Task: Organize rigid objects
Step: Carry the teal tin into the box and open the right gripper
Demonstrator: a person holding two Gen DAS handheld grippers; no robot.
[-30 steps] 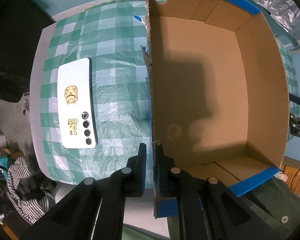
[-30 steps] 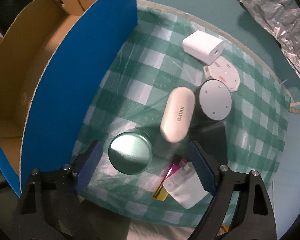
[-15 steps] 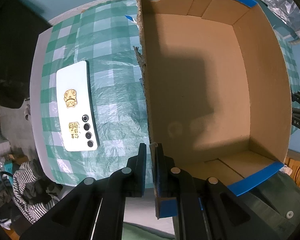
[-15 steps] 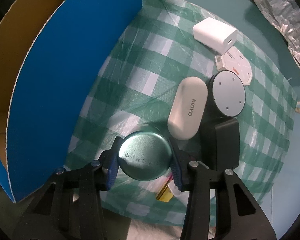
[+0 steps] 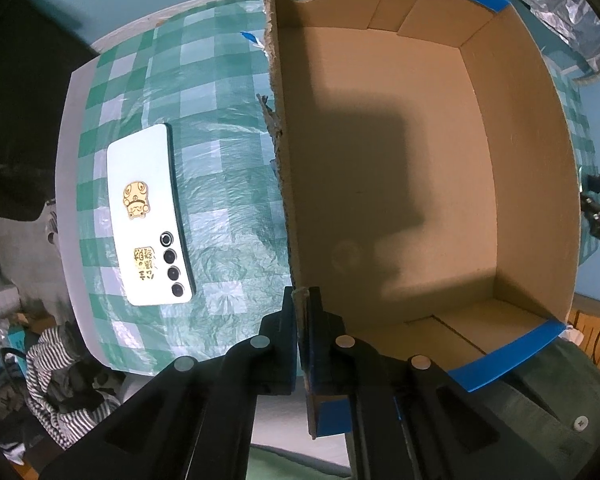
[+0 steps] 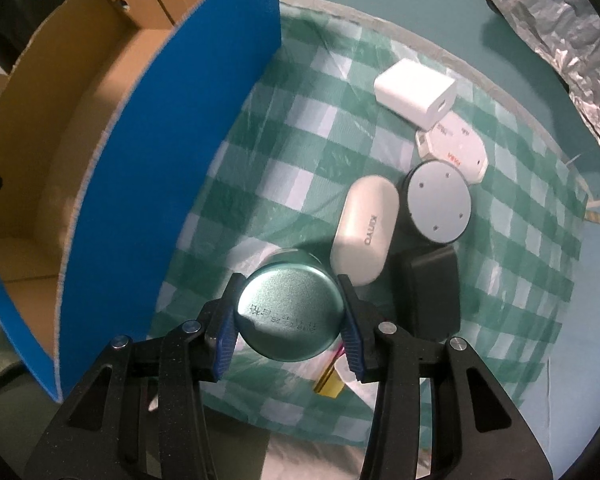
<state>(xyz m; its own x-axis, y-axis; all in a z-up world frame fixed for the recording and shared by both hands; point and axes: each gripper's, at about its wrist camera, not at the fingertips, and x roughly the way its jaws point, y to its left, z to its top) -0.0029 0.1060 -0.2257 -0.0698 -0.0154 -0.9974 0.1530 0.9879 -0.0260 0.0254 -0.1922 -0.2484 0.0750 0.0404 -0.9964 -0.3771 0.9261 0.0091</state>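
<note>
Gripping the round tin (image 6: 291, 315), the right gripper (image 6: 290, 342) fingers are starting the sorting while the left gripper (image 5: 302, 336) fingers are pinching the wall of the empty box (image 5: 532, 184), with the other items remaining on the table (image 6: 300, 168)

You are in a lived-in home: a checked plastic cloth (image 5: 228, 184) covers the desk, striped clothes (image 5: 56, 376) heaped beside it.

Your left gripper (image 5: 302, 316), bottom centre of its frame, points down, jaws clamped on the box (image 5: 288, 200) wall. Your right gripper (image 6: 290, 322), lower centre, points down; its jaws have just closed onto the tin (image 6: 290, 314).
</note>
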